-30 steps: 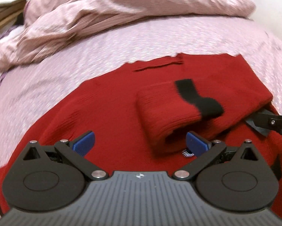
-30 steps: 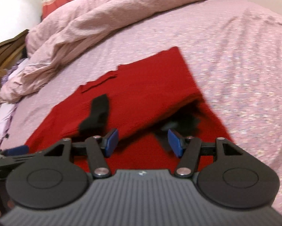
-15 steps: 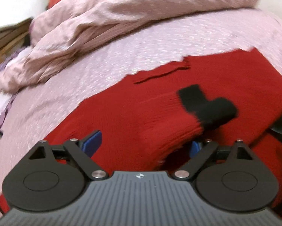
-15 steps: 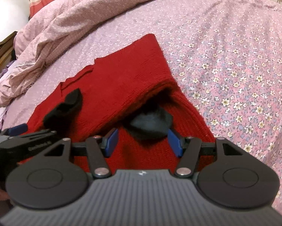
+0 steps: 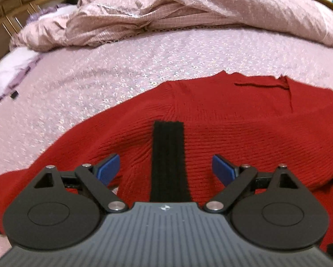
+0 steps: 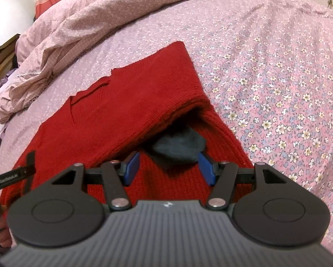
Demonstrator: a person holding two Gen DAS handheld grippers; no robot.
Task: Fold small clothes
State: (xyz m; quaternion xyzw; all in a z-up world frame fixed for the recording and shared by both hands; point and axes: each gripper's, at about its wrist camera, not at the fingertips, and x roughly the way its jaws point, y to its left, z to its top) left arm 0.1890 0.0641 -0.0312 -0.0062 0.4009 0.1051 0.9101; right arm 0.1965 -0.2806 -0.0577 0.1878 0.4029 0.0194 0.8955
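A red knit sweater (image 5: pixel 222 122) lies spread on the bed, with its sleeves folded over the body. In the left wrist view a black cuff (image 5: pixel 168 160) of a sleeve lies between the fingers of my left gripper (image 5: pixel 166 170), which is open and empty just above it. In the right wrist view the sweater (image 6: pixel 126 106) has its right side folded inward, and a dark cuff (image 6: pixel 179 149) peeks from under the fold. My right gripper (image 6: pixel 169 168) is open around that cuff, not closed on it.
The pink floral bedsheet (image 6: pixel 277 77) extends to the right. A crumpled pink duvet (image 5: pixel 188 11) is piled at the back. A wooden headboard (image 5: pixel 15 13) is at the far left. The left gripper's body (image 6: pixel 8 178) shows at the left edge of the right wrist view.
The left gripper has swung left and now sits over the black cuff, which lies flat and centred between its fingers. The right gripper has moved in closer to the dark cuff under the fold.
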